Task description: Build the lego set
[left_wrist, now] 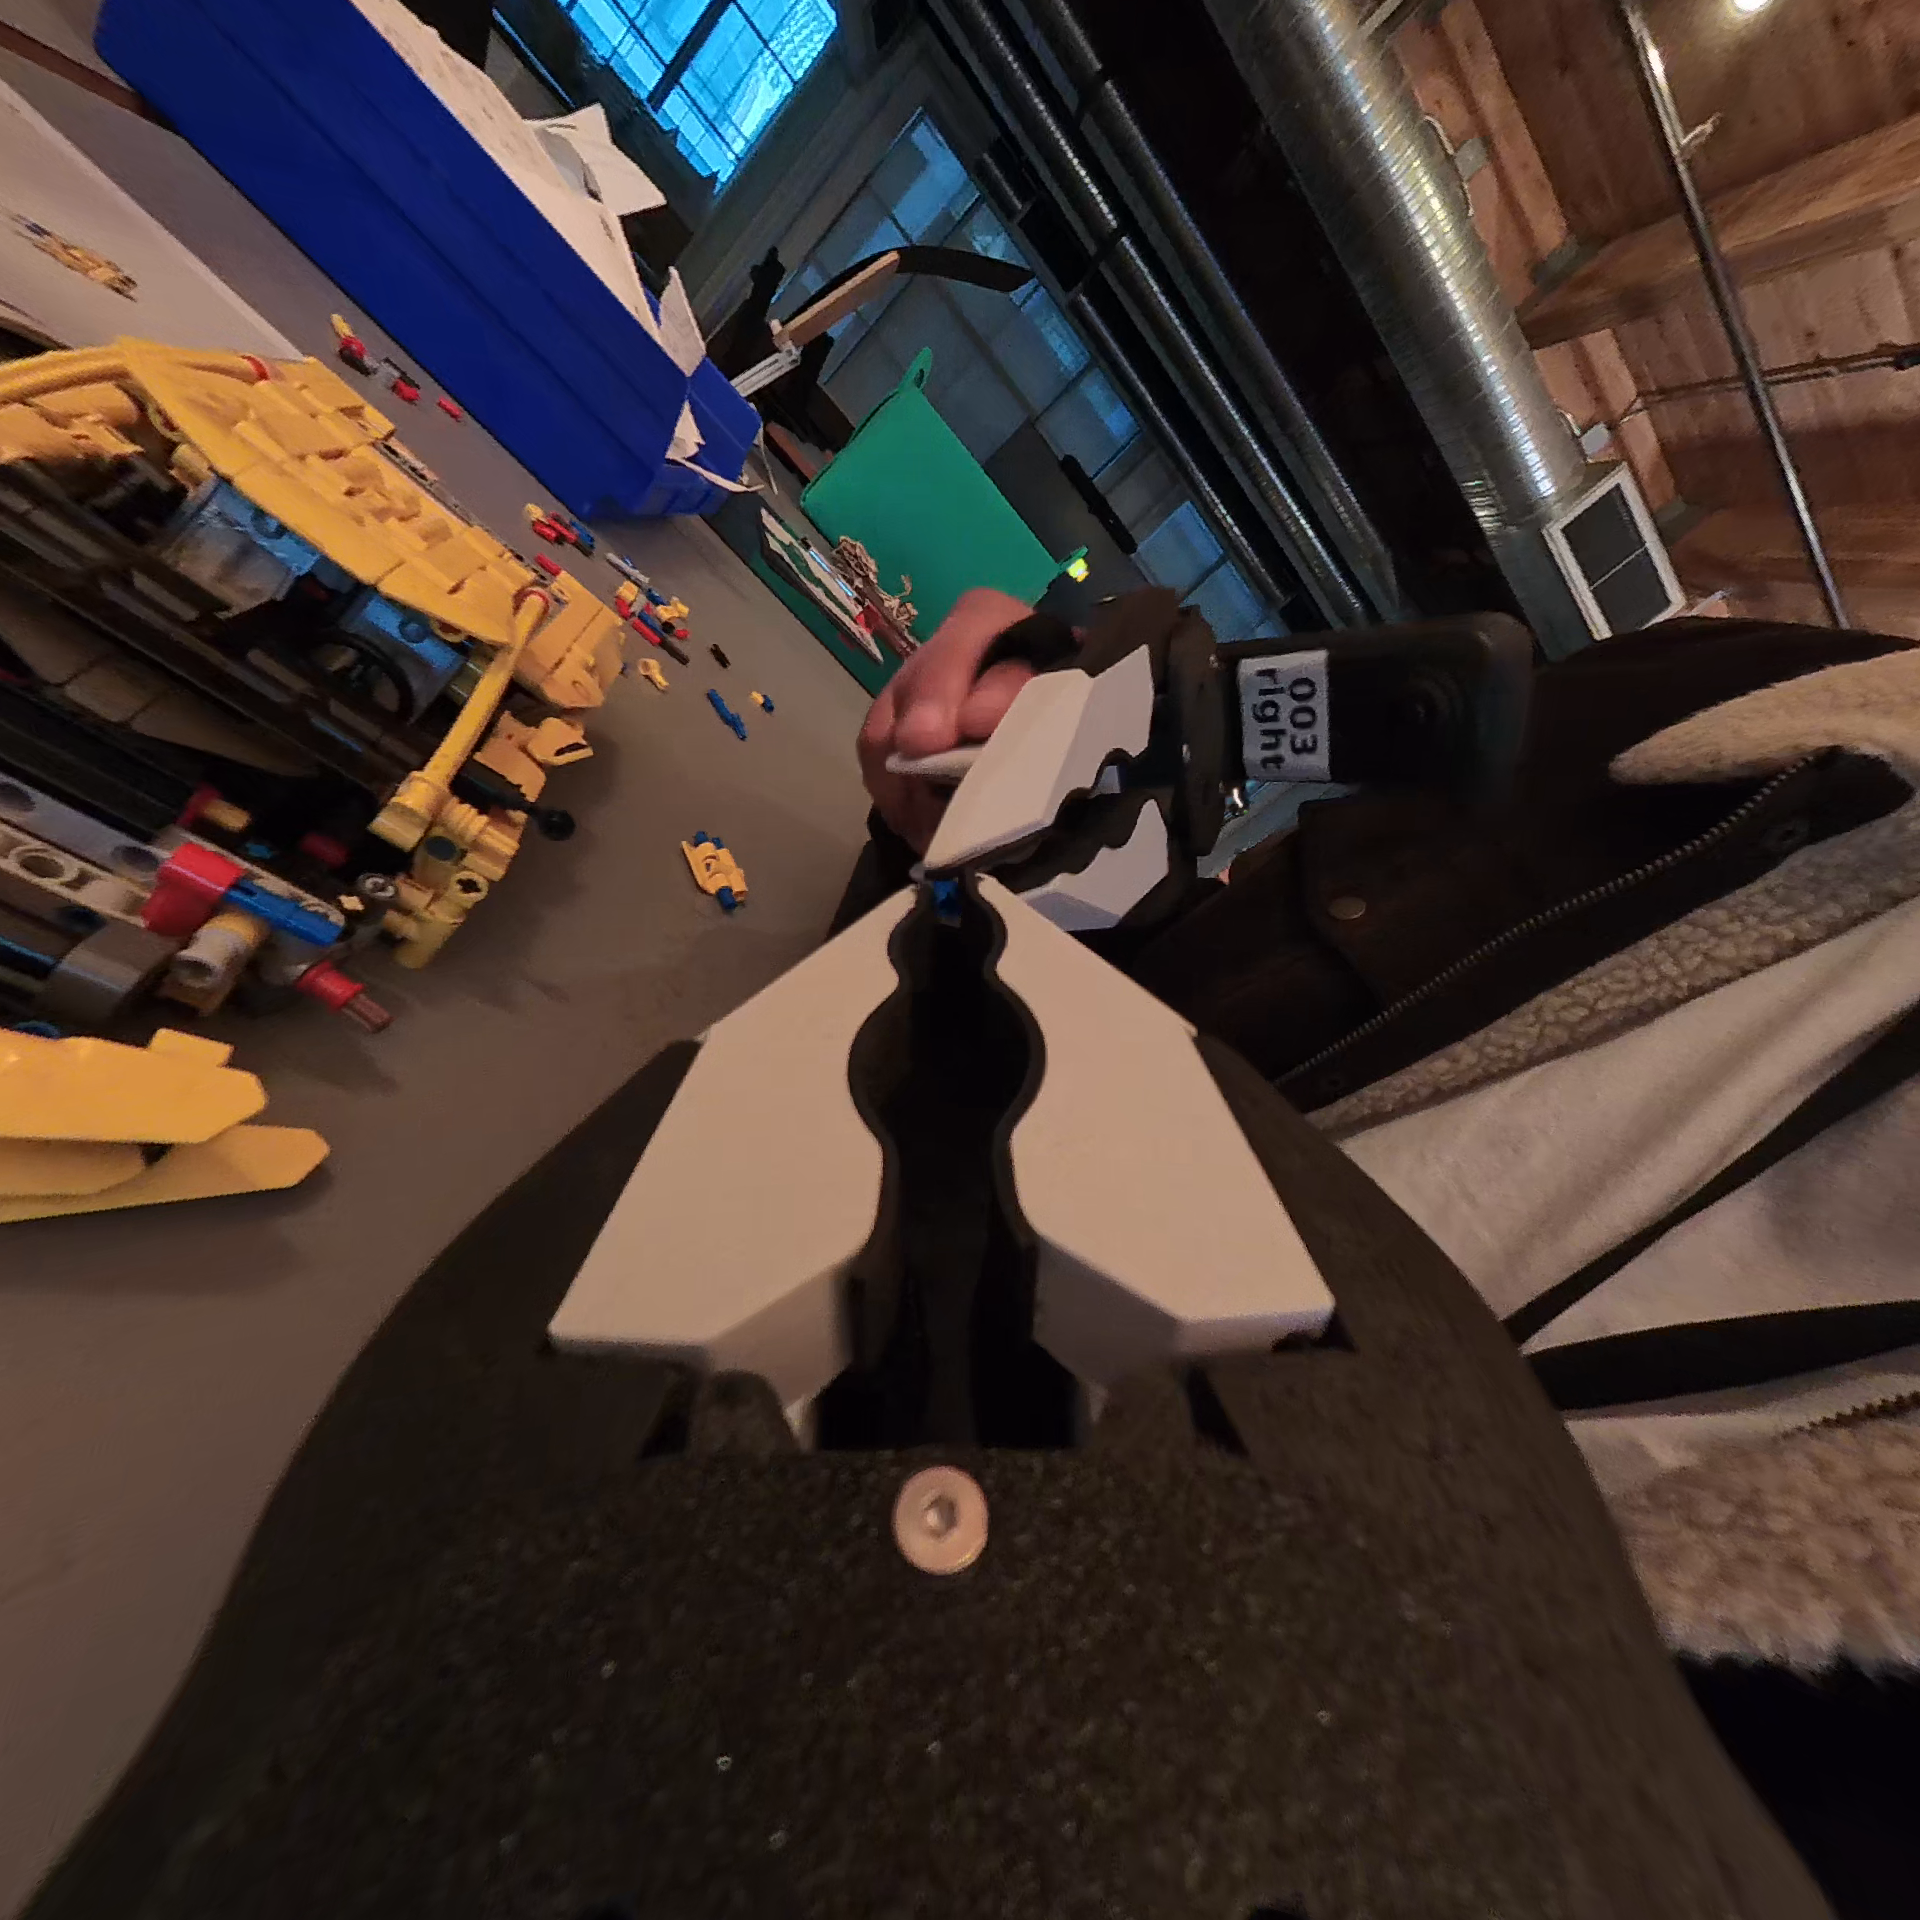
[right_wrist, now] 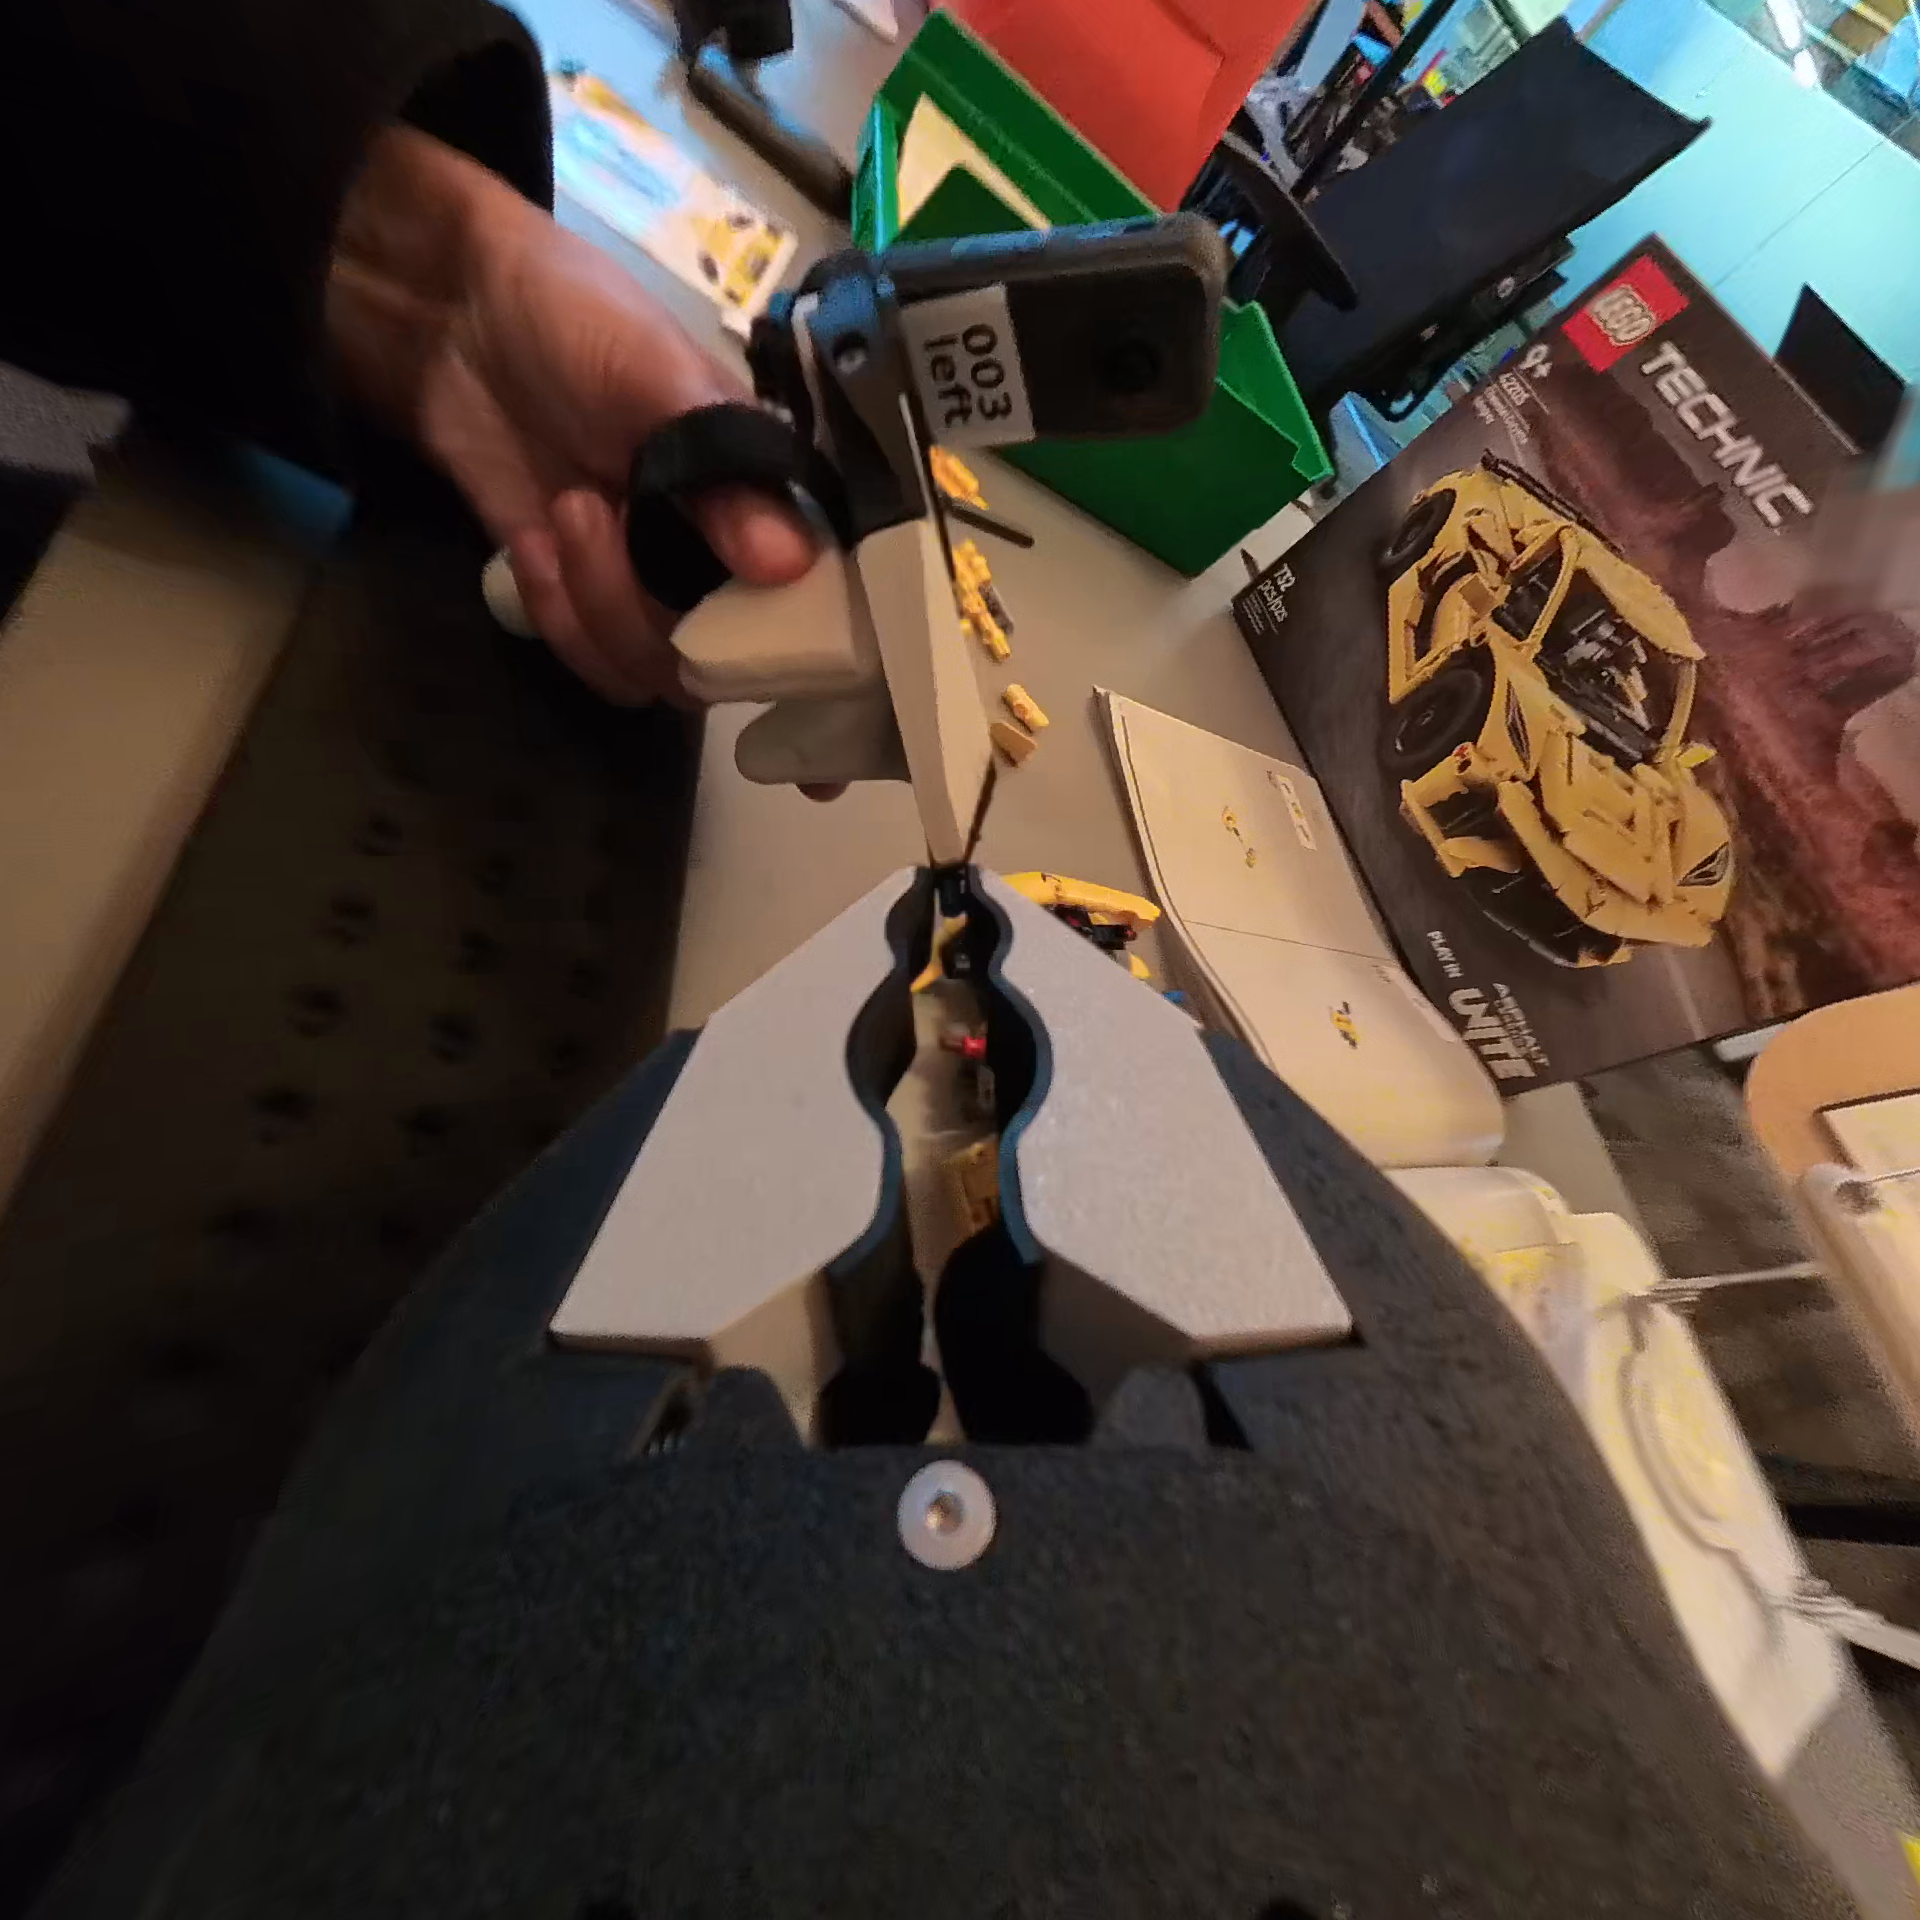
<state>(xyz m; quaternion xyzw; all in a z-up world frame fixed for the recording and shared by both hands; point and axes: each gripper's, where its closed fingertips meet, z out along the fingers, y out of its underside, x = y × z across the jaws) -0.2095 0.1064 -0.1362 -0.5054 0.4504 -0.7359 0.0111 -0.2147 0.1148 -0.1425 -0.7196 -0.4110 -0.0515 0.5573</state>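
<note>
Both tongs, left [left_wrist: 943, 902] and right [right_wrist: 951, 883], are pinched tip-to-tip on one tiny blue plastic lego pin [left_wrist: 943, 900]; it's light, stiff and slippery, so grip its middle.

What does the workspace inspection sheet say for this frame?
Surface: grey table, mostly covered.
Job's things: part-built yellow car; set box; open instruction booklet.
Clutter: loose small pieces; blue bin; green bin.
Grippers: left tongs shut on small blue piece; right tongs shut on small black piece; tips meeting above the table.
Cables: nothing seen.
Surroundings: metal duct, windows, wood walls.
</note>
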